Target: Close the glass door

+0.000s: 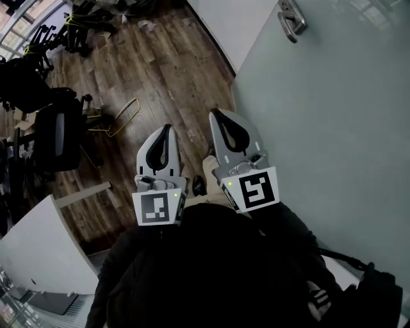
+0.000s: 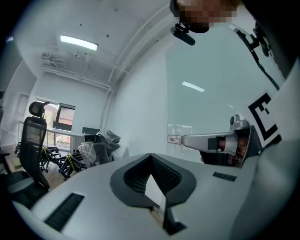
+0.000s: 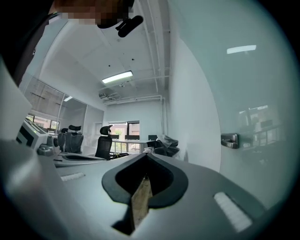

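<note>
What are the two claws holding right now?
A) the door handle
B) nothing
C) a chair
B: the left claw and right claw are both shut and empty, well short of the door handle on the glass door.

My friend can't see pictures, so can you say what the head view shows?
The left hand-held gripper and right hand-held gripper, both shut and empty, are held over a wooden floor beside a pale glass door. Its metal handle is at the top right, untouched; black office chairs stand at the left.
</note>
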Motion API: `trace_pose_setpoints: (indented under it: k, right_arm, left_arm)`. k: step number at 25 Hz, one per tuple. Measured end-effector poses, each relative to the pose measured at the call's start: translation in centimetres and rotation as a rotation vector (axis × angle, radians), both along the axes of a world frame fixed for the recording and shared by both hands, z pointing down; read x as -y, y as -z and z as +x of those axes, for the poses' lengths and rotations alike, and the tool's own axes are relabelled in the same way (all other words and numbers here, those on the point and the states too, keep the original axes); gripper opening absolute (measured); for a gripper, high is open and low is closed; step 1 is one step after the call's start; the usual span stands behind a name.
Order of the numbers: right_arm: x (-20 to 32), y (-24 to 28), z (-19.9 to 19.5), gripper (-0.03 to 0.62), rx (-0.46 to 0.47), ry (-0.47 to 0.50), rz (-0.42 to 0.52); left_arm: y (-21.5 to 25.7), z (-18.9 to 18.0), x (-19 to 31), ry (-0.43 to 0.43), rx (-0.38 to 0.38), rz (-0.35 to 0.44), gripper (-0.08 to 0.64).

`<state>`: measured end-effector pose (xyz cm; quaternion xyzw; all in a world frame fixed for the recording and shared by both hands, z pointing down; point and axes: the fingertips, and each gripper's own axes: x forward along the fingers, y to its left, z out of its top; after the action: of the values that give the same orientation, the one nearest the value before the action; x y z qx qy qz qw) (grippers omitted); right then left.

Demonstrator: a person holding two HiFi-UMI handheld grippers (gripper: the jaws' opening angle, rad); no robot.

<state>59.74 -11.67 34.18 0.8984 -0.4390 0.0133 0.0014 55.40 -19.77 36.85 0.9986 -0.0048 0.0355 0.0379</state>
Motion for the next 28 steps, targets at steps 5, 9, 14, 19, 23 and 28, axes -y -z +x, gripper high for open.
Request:
trace_pose_setpoints:
  k: [5,9,14,19,23,28]
  right_arm:
    - [-0.9,-1.7,8.9,0.001,0.012,-0.06,0.015]
    - [-1.6,-1.3,16.0,0.0,0.022,-0.106,0.032]
    - [-2.6,-1.0,23.3,0.002,0.047,-0.104,0.037]
    - [-4.1,-0.2,28.1,0.001,0.037,-0.131,0.035]
    - [-5.1,0.9,31.2,0.002,0.006,-0.163,0.037]
    - [-7.2,3.4,34.8,0.0,-0.041,-0.223,0.034]
  left_arm:
    - [-0.8,9.7,0.0,-0.032,-0.007,-0.001,-0.003]
    - [-0.5,17.5,-0.5,-0.074,-0.004,0.011,-0.003]
    - [0.8,27.3,-1.9,-0.093,0.004,-0.011,-0.003]
    - [2.6,33.7,-4.8,-0.174,-0.047,-0.009,-0.003]
    - [3.2,37.7,-6.4,-0.23,-0.077,-0.009,-0.003]
    - [3.5,41.8,-9.1,-0.308,-0.078,-0.008,-0.003]
